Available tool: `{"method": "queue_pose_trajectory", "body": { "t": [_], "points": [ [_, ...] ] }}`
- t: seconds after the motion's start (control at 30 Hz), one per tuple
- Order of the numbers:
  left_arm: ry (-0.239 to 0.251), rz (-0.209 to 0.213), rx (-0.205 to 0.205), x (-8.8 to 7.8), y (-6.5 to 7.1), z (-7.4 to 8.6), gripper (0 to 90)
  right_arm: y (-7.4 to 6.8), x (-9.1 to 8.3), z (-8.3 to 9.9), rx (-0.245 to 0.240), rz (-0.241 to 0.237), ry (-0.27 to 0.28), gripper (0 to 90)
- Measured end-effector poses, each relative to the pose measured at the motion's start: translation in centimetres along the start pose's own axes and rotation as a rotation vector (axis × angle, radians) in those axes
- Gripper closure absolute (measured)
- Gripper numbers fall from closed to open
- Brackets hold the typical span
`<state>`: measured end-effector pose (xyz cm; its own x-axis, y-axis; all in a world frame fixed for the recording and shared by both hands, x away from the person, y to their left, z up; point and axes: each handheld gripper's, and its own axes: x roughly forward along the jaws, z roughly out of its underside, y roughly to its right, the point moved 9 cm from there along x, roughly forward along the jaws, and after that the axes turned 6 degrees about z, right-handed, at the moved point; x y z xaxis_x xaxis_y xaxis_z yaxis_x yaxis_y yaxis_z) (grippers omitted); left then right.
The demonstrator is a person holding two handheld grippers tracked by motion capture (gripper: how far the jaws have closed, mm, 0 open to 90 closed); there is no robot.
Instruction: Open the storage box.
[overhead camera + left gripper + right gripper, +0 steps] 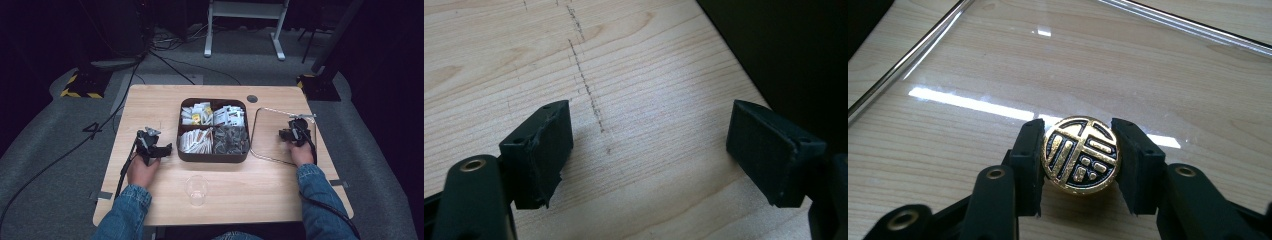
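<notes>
**Round knob gripped over the clear tray; its placing still to be done**

A round black-and-gold knob, embossed with a character-like pattern, is seen low in the middle of the right gripper view, clamped on both sides between the pads of the right gripper. The jaws are drawn in to about half their span and are pressed against the knob's rim. Beneath it lies the clear tray, whose rounded rim runs along the upper left and upper right of that view; wood grain is seen through its glossy floor. Whether the knob touches that floor or is held just above it cannot be told.

In the high view the right gripper is found at the right of centre, inside the outline of the tray, with nothing else seen lying in it.

Just left of the tray, at the centre of the frame, stands the dark four-compartment box, filled with sachets and packets. A clear cup stands at the lower middle.

The left gripper is held at the left of the box; its jaws stand wide apart over the bare table, with nothing between them.

The grasp is judged done. The knob's setting down or carrying off, and its release, are judged still to come.
</notes>
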<state>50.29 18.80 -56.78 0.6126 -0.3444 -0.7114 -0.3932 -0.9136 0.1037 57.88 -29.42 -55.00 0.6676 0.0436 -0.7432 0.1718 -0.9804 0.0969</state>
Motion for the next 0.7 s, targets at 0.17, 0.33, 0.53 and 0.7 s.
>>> {"method": "queue_pose_trajectory", "body": {
  "t": [0.17,0.33,0.53,0.7],
  "points": [
    [-0.001,0.000,-0.001,-0.01,0.00,0.01,19.3,-0.03,-0.02,0.07,0.006,0.008,0.003,57.2],
    [-0.001,0.000,-0.001,-0.01,0.00,0.01,19.2,-0.17,0.04,0.16,0.030,-0.010,-0.005,44.9],
    [0.000,0.000,0.000,0.01,0.00,-0.01,19.2,-0.20,-0.14,0.15,0.030,-0.018,0.012,37.6],
    [0.000,0.000,0.001,0.03,-0.02,-0.03,19.2,-0.05,-0.88,-0.36,0.044,-0.018,0.034,37.0]
  ]
}}
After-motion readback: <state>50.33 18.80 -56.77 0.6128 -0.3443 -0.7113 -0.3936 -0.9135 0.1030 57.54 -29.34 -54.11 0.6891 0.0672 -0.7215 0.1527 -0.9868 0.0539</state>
